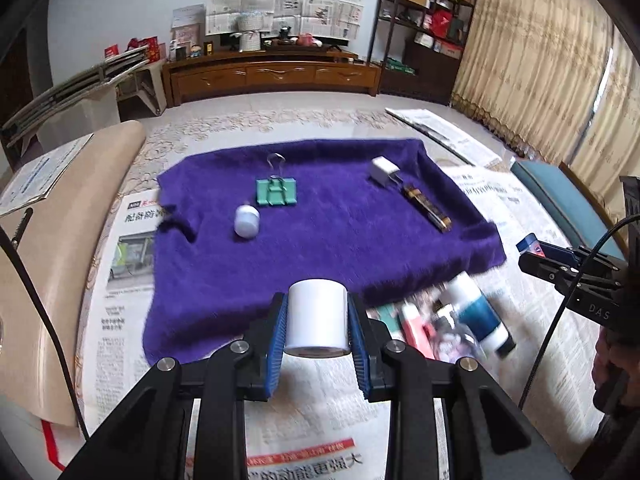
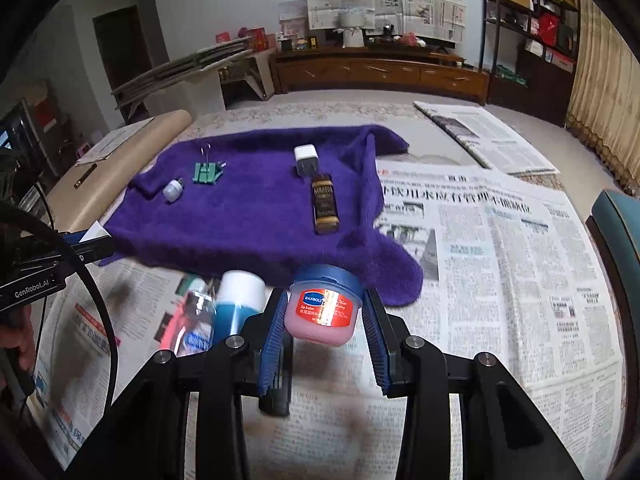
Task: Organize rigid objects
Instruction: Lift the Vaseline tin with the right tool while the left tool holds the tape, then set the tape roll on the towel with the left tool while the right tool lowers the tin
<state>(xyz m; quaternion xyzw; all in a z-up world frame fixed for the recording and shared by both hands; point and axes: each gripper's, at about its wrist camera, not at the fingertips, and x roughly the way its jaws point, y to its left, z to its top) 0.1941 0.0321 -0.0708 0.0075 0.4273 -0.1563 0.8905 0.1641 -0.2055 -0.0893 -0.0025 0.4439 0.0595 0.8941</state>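
Pinching a white roll (image 1: 317,317) between its blue pads, the left gripper (image 1: 317,322) holds it above the newspaper (image 1: 312,432). The right gripper (image 2: 326,316) clamps a pink lip-balm jar (image 2: 323,306). Beyond lies a blurred pile of bottles (image 1: 476,312), then the purple towel (image 1: 320,216) carrying a small white jar (image 1: 247,221), green binder clip (image 1: 277,191), charger plug (image 1: 383,172) and brown bottle (image 1: 427,208).

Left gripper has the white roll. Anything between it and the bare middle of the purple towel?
Nothing visible. The white roll hangs over the purple towel's near edge; the small white jar and green binder clip lie farther back.
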